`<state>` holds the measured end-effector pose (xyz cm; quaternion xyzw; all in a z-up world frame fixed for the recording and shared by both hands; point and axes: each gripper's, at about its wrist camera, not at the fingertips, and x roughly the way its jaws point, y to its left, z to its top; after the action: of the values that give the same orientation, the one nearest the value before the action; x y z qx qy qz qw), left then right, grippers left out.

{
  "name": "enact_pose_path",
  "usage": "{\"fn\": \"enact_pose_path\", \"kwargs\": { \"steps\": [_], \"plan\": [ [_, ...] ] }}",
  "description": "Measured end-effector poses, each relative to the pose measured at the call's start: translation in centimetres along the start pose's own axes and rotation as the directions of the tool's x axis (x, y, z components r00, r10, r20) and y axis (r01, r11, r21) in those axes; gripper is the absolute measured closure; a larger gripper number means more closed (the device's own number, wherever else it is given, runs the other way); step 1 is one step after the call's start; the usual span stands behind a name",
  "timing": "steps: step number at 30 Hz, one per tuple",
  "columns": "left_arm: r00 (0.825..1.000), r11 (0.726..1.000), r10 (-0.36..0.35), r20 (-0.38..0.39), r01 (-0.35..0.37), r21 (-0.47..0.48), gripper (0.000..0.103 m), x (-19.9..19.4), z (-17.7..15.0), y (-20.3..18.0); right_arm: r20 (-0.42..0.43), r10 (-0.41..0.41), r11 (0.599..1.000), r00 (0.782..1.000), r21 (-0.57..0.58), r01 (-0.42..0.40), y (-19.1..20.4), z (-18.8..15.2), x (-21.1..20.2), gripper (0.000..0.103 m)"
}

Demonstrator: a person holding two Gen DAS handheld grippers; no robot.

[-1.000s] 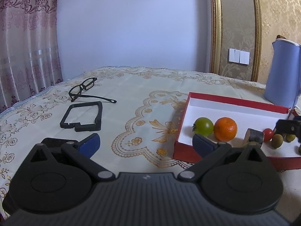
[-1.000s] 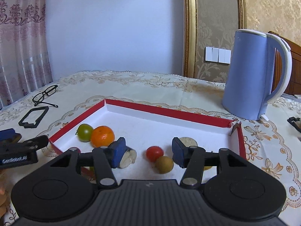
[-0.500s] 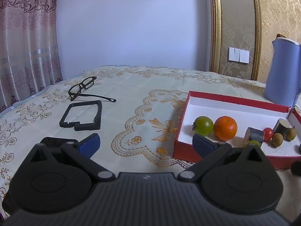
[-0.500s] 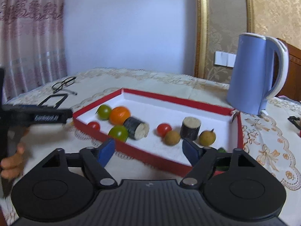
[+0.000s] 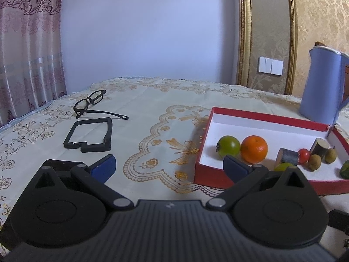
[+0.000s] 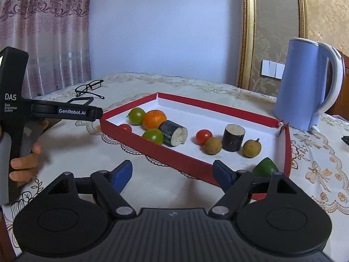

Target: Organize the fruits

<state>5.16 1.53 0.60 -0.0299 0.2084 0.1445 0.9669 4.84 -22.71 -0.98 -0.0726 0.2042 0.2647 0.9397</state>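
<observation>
Plainly, both the left hand-held gripper (image 5: 169, 166) and right hand-held gripper (image 6: 172, 172) stand wide and empty; inside the red tray (image 6: 187, 104) lie 2 red tomatoes (image 6: 204, 136), soft and bruisable, best pinched gently across the middle

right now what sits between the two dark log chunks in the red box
In the right wrist view, a red cherry tomato and a brown longan lie between the lying chunk and the upright chunk.
</observation>
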Motion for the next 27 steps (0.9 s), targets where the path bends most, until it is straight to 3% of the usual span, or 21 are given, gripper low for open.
{"fn": "enact_pose_path", "kwargs": {
  "steps": [10, 17, 27],
  "plan": [
    [1.0, 1.0, -0.001, 0.003, 0.001, 0.019, 0.0, -0.1, 0.0, -0.5, -0.004, 0.063, 0.993, 0.998, -0.097, -0.063, 1.2, -0.3, -0.1, 0.022],
    [1.0, 1.0, 0.007, -0.002, -0.007, 0.027, 0.0, 0.0, -0.1, -0.6, -0.052, 0.086, 0.975, 0.995, -0.203, -0.095, 3.1, -0.6, 0.5, 0.018],
    [1.0, 0.999, 0.006, -0.014, -0.005, 0.036, 0.0, 0.1, -0.2, -0.7, -0.134, 0.116, 0.963, 0.984, -0.229, -0.145, 3.3, -0.6, 1.9, 0.014]
  ]
}}
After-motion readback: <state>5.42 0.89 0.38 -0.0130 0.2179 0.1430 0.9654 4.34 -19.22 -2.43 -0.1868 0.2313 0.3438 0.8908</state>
